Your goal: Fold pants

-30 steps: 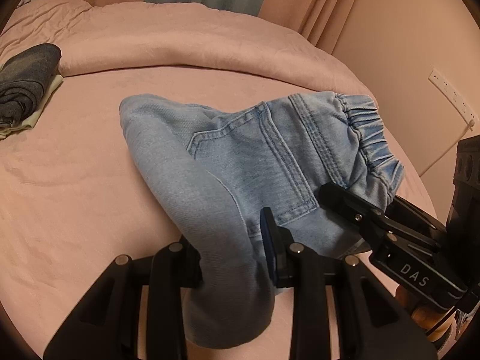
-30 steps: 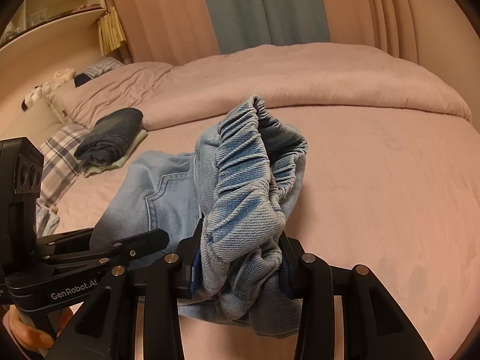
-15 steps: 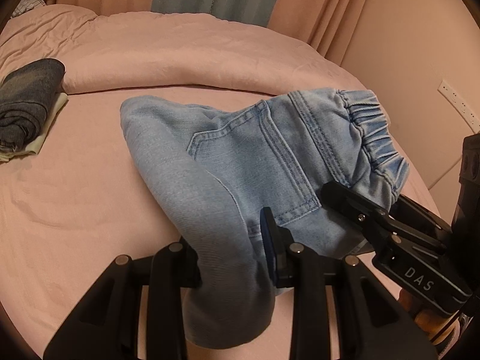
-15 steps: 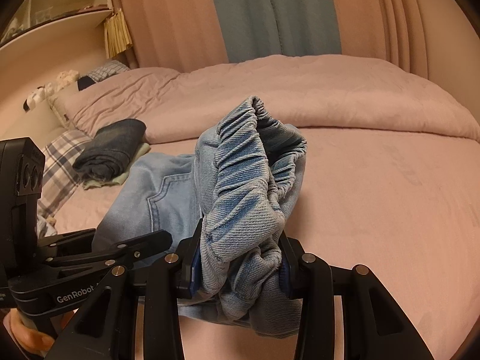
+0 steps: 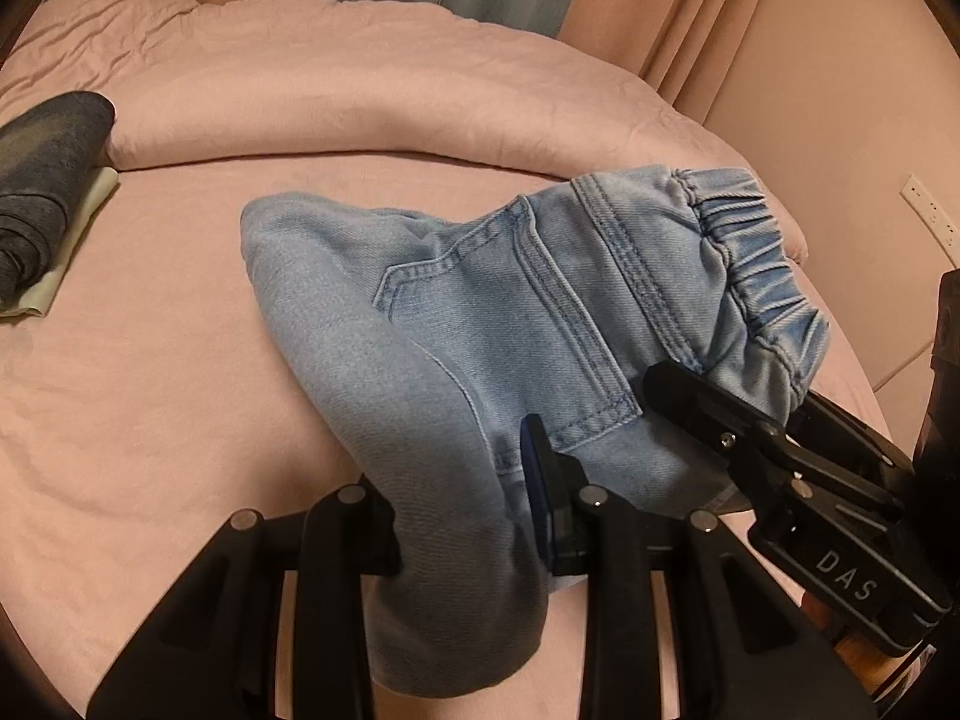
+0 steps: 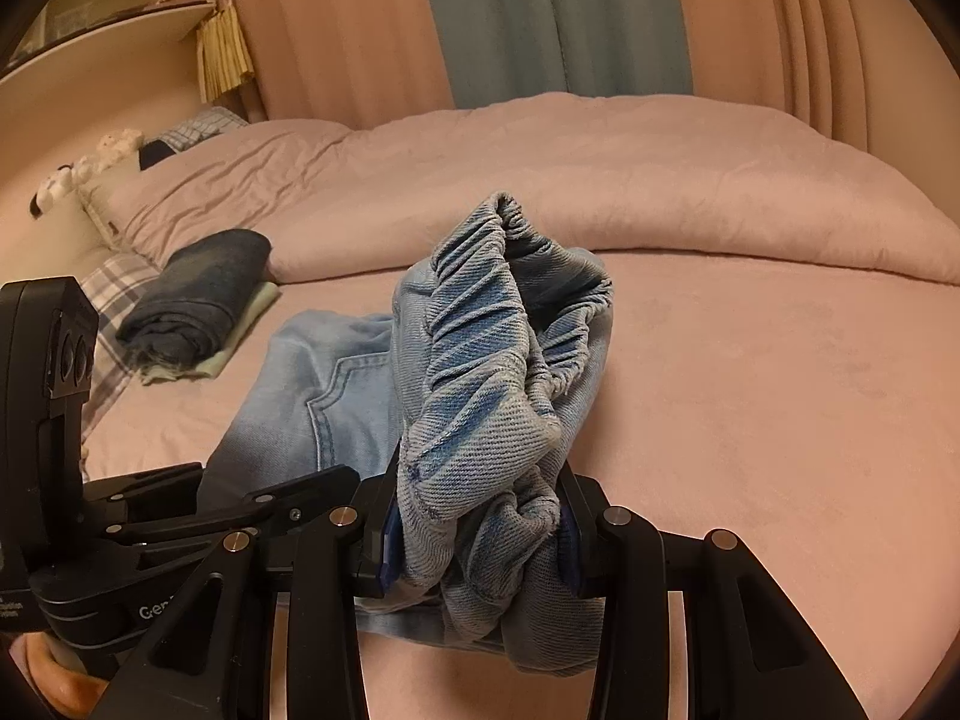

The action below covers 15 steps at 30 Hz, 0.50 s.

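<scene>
The light blue denim pants (image 5: 480, 312) are held above the pink bed (image 5: 150, 390), partly draped on it. The left tongs (image 5: 462, 516) are clamped on a bunched fold of leg fabric. The right tongs (image 6: 474, 534) are clamped on the gathered elastic waistband (image 6: 480, 324). A folded dark garment (image 6: 198, 294) is seen lying well apart, near the pillows (image 6: 252, 180).

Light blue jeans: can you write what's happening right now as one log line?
step: carrying fold | left gripper: shut on light blue jeans | right gripper: shut on elastic waistband | pink bed: beneath
</scene>
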{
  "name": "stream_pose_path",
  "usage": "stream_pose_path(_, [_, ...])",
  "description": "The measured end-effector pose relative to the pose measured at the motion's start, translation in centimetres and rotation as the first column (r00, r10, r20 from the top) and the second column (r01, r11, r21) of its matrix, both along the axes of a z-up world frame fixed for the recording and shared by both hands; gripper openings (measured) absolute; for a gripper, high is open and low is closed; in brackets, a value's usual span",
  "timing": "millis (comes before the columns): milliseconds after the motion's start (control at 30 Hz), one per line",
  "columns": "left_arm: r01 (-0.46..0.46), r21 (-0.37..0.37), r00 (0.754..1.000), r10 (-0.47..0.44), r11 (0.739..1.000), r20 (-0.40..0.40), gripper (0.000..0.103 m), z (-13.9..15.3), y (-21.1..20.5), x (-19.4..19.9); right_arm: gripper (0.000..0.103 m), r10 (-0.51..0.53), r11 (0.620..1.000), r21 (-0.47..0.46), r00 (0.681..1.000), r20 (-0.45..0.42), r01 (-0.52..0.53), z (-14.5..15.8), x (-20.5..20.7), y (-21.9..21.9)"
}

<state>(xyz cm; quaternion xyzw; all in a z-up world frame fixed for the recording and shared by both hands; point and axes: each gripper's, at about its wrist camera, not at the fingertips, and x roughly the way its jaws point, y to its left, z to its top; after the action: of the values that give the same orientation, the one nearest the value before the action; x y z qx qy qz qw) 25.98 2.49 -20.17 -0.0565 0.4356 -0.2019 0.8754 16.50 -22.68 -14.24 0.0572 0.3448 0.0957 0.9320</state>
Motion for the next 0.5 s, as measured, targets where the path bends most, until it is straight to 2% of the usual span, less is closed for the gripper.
stream_pose_path(167, [0.000, 0.010, 1.000, 0.000, 1.000, -0.020, 0.030, -1.1, -0.2, 0.8, 0.042, -0.004, 1.000, 0.005, 0.999, -0.032, 0.004, -0.9, 1.3, 0.0])
stream_pose_path(500, [-0.004, 0.015, 1.000, 0.004, 1.000, -0.028, 0.030, -1.5, 0.4, 1.1, 0.042, -0.006, 1.000, 0.000, 0.999, -0.054, 0.006, -1.5, 2.4, -0.5])
